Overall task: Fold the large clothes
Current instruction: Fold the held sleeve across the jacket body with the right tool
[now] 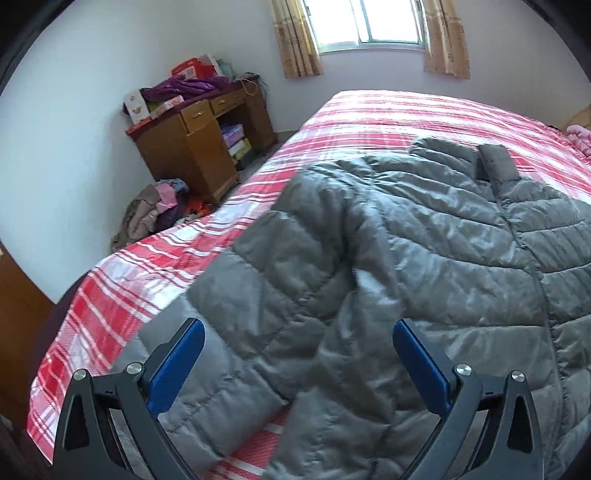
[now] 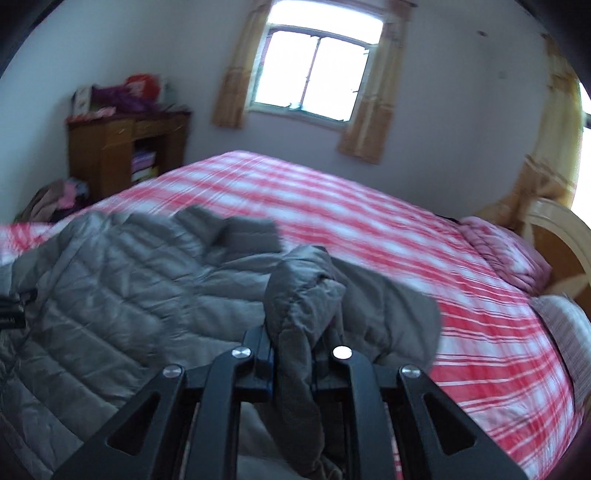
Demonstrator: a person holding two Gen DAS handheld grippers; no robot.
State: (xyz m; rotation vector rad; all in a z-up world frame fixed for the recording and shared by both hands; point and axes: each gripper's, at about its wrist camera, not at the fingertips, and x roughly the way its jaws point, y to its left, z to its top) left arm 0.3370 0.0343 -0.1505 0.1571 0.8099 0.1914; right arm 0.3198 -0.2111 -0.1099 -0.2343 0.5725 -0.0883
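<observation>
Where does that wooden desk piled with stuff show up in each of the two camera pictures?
Left wrist view: the wooden desk stands upper left, against the wall beyond the bed's far corner, with a pile of clothes on the floor beside it.
Right wrist view: the wooden desk is far left, blurred, behind the grey jacket.
Shared landmark: the curtained window, right of the desk in both.

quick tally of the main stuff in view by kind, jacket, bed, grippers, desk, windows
grey puffer jacket: 1
bed with red plaid cover: 1
grippers: 2, the left gripper open, the right gripper shut on a jacket sleeve
wooden desk: 1
window: 1 in full view; a bright strip at the right edge may be another
total: 6
</observation>
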